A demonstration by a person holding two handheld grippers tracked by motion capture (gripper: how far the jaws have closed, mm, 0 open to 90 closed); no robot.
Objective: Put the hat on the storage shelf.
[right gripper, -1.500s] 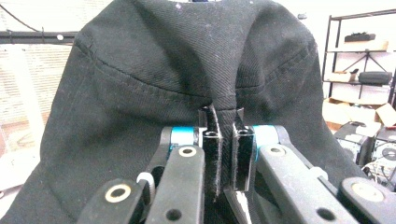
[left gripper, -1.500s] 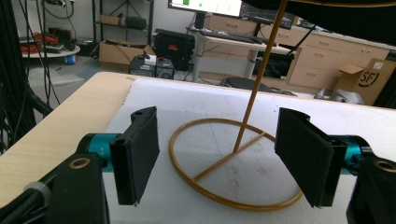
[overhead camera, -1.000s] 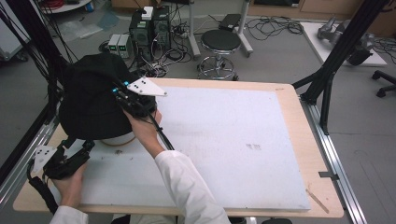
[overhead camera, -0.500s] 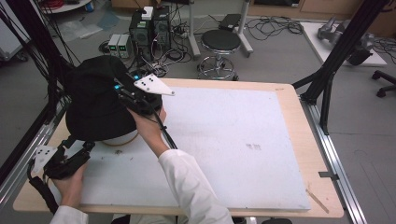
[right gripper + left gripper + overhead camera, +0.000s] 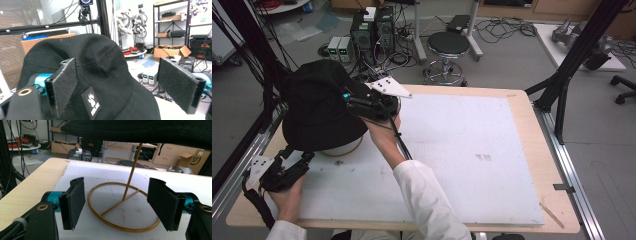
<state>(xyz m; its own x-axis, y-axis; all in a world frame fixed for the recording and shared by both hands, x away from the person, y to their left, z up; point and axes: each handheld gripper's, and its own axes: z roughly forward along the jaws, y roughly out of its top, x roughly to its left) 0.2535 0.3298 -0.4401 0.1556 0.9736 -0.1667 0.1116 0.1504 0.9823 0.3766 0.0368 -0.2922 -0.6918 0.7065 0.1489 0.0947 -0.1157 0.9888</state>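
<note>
A black bucket hat (image 5: 319, 107) sits on a gold wire stand whose ring base (image 5: 343, 151) rests on the white board. My right gripper (image 5: 351, 98) is at the hat's right side, level with the crown. Its jaws have just been opening, and the pads stand apart from the cloth. In the right gripper view the hat (image 5: 100, 62), with a small white-printed label (image 5: 91, 102), lies between the open jaws of that gripper (image 5: 122, 82). My left gripper (image 5: 304, 157) rests low at the front left. It (image 5: 117, 203) is open and faces the stand (image 5: 125, 227) under the hat brim (image 5: 140, 130).
A white foam board (image 5: 462, 150) covers most of the wooden table (image 5: 532, 120). Black frame posts (image 5: 572, 65) rise at the right and left edges. A stool (image 5: 448, 47) and electronics boxes (image 5: 372, 25) stand on the floor beyond the far edge.
My right gripper has opened its jaws off the hat and drawn slightly right and up. The hat stays on the stand. The left hand has not moved.
</note>
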